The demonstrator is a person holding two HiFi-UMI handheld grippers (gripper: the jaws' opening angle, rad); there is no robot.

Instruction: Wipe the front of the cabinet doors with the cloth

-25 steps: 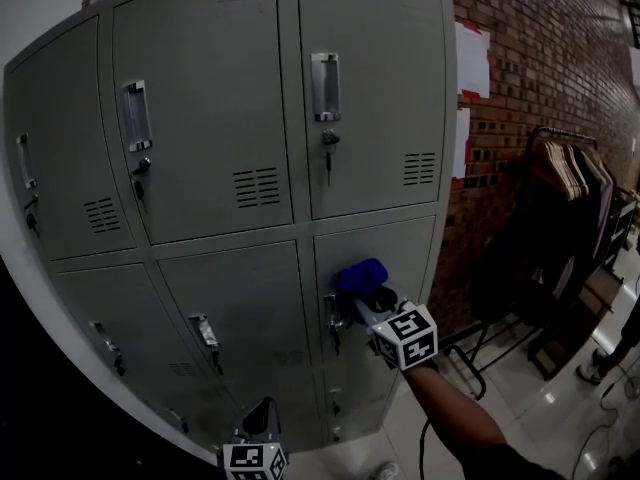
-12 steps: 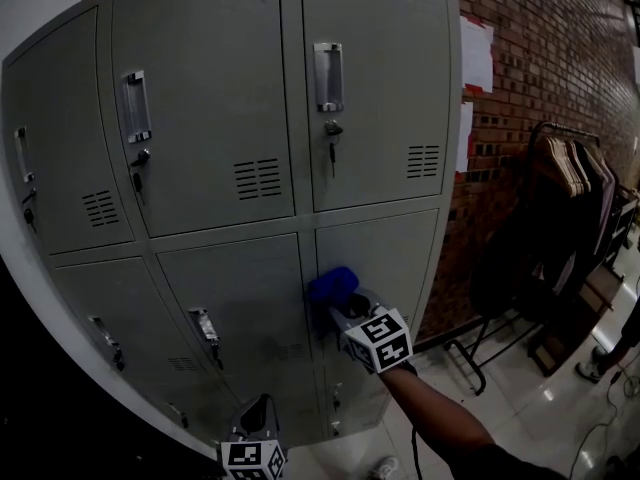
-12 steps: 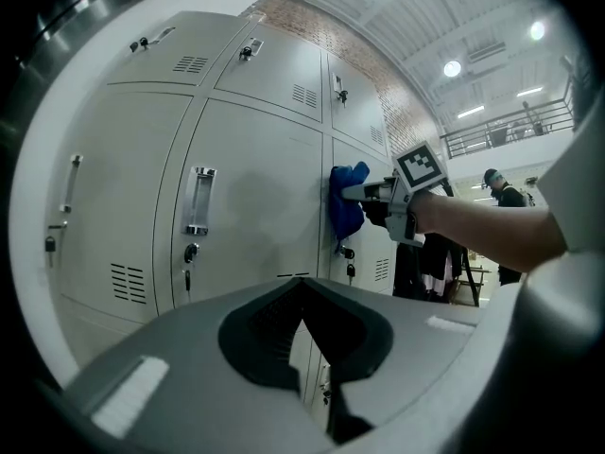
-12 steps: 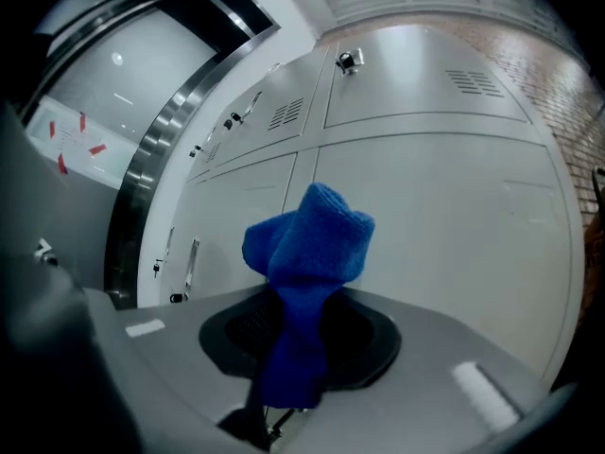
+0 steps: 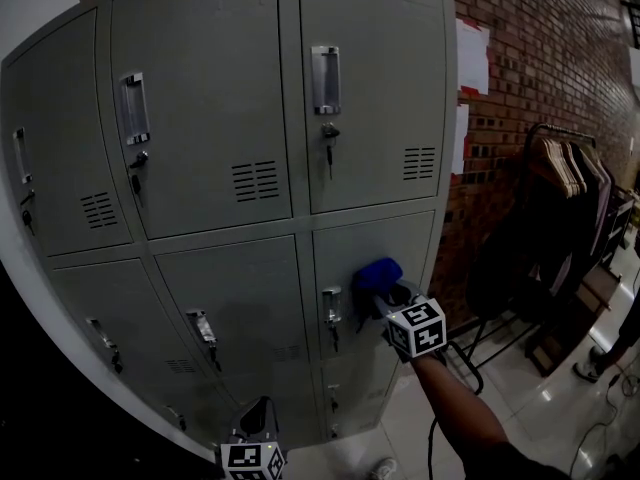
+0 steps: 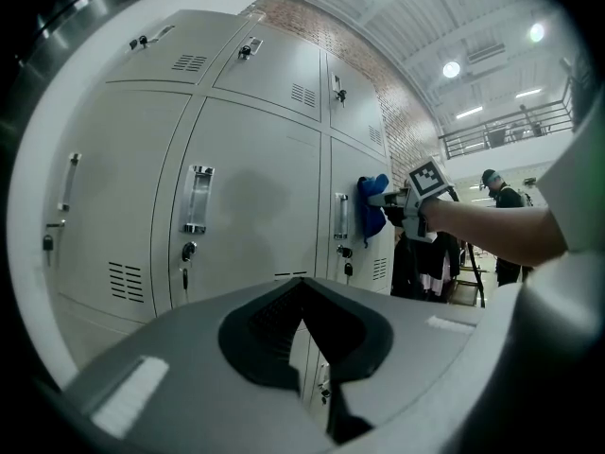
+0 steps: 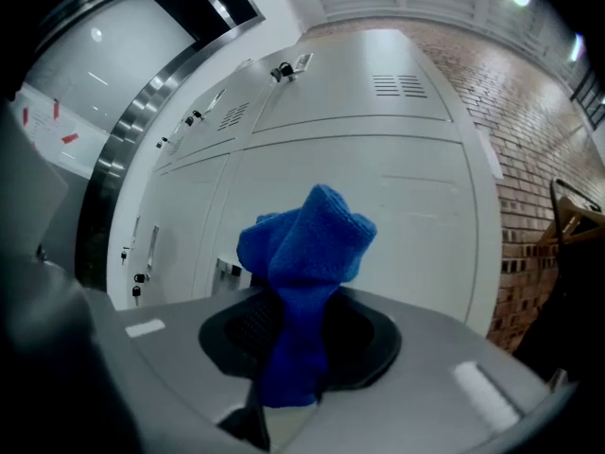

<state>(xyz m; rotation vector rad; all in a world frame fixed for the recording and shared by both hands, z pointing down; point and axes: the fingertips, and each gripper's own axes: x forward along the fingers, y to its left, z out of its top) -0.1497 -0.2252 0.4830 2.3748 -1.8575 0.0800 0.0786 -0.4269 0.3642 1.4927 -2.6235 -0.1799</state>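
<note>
A grey metal locker cabinet with several doors fills the head view. My right gripper is shut on a blue cloth and presses it against the lower right door, just right of that door's handle. In the right gripper view the bunched cloth stands up between the jaws against the door. My left gripper hangs low at the bottom edge, away from the doors, shut with nothing in it. The left gripper view shows the cloth and the right gripper from the side.
A brick wall with white paper sheets stands right of the cabinet. A clothes rack with dark garments is further right, over a glossy floor. A person stands in the distance in the left gripper view.
My right gripper swept the cloth left across the lower right door, then back right and slightly up past the handle. The left gripper stayed put.
</note>
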